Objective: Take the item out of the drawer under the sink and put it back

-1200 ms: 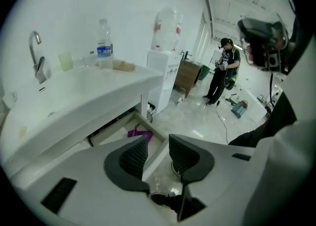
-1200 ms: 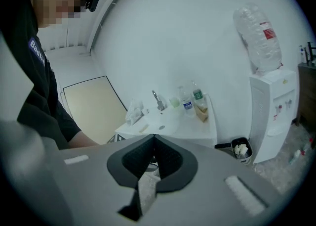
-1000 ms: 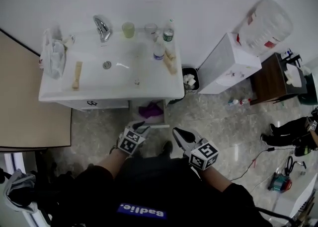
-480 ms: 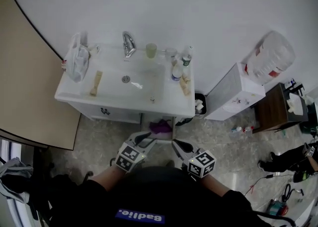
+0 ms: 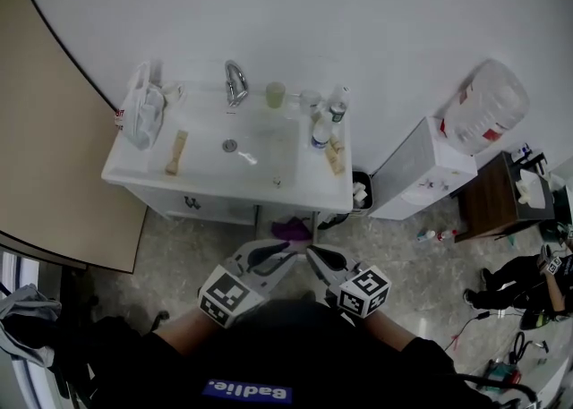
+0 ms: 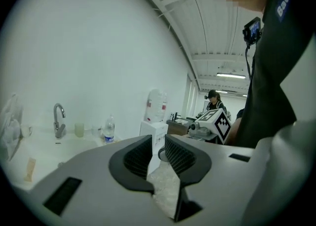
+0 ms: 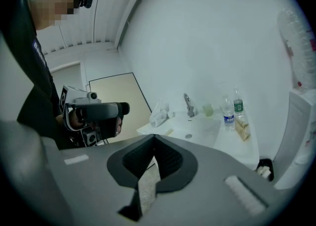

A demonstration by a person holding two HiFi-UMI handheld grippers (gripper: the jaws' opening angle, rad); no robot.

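Note:
A purple item (image 5: 291, 229) lies in the open drawer (image 5: 312, 222) under the right part of the white sink (image 5: 224, 176). Both grippers are held side by side just in front of that drawer, pointing at it, and neither touches the item. My left gripper (image 5: 283, 256) (image 6: 158, 143) is open by a narrow gap; its jaws have just been closing and nothing is between them. On my right gripper (image 5: 312, 253) (image 7: 154, 139) the jaw tips meet, with nothing held.
The sink top carries a faucet (image 5: 235, 83), a cup (image 5: 276, 94), bottles (image 5: 320, 134) and a plastic bag (image 5: 143, 114). A small bin (image 5: 361, 191) and a water dispenser (image 5: 419, 170) stand at the right. A tan door (image 5: 54, 148) is at the left.
Both grippers have come up toward the camera, the left one more. The left jaws stand narrower than before. The sink sits lower and further right in the view.

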